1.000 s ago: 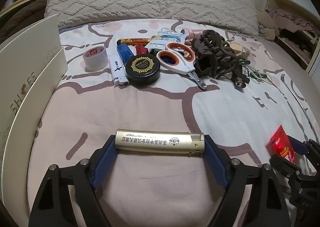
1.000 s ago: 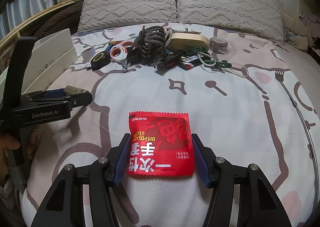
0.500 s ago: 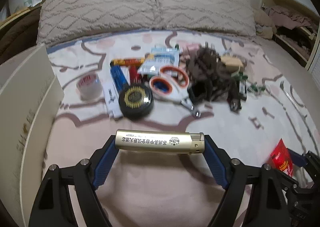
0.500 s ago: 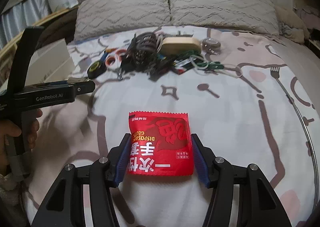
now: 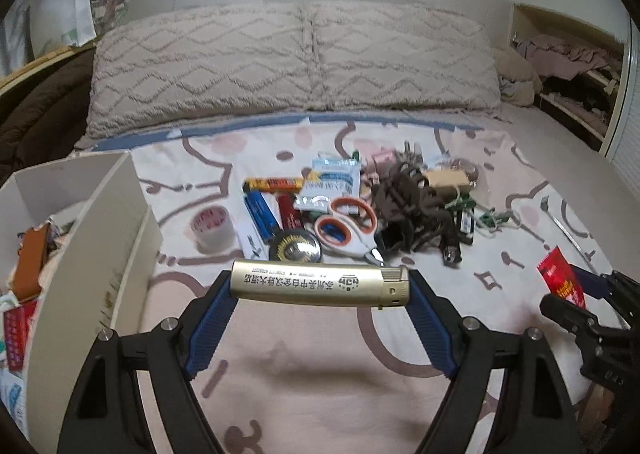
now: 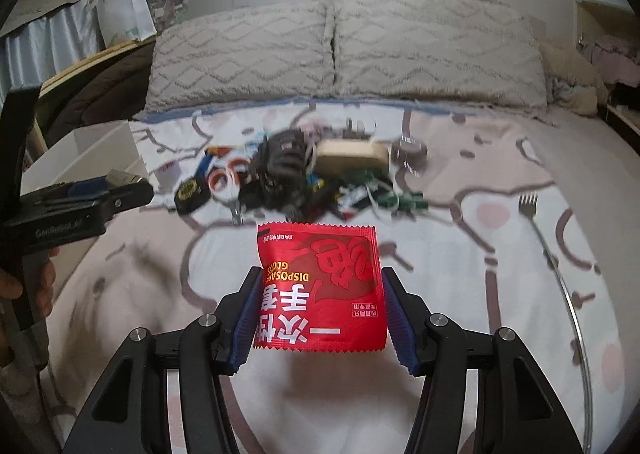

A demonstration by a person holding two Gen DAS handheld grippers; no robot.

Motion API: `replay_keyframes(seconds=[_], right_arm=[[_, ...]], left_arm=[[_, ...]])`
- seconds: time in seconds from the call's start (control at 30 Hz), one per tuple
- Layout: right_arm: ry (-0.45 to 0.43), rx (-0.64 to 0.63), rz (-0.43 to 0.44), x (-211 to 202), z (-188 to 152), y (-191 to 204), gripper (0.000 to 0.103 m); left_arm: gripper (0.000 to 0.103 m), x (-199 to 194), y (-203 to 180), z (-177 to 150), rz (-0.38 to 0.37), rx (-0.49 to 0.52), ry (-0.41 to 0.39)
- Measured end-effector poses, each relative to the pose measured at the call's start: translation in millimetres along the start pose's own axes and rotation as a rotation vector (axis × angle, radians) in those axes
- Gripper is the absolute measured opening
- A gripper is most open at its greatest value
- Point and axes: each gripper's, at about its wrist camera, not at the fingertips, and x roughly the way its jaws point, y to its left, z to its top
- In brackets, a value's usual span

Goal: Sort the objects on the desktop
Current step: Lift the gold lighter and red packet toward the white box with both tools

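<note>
Left tongs (image 5: 320,288) clamp a smooth gold metal lighter (image 5: 320,283) end to end; right tongs (image 6: 318,294) pinch a glossy red foil packet (image 6: 320,286), crimped edges, above the bed (image 6: 460,254).

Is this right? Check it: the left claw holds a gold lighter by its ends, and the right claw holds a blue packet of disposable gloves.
One thing is wrong: the packet in the right claw is red, not blue, as the right wrist view shows. The left claw does hold the gold lighter by its ends.
</note>
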Motion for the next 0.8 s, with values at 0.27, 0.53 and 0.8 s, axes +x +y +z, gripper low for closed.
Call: replay_keyframes(seconds=[0.27,0.53,0.8], right_arm=[[-0.038,-0.058,0.003,-8,26,34,0.058],[-0.052,-0.06,0.072,-11,53,72,0.058],[-0.048,-0.09,0.114,-9,71,112,0.058]], left_arm=[[0.083,-31,28,11,0.002,-0.055,-0.07],[0.083,-58,66,14,0.041,-0.107,-0.102],[0.083,-79,108,14,0.084,-0.179,-0.139]])
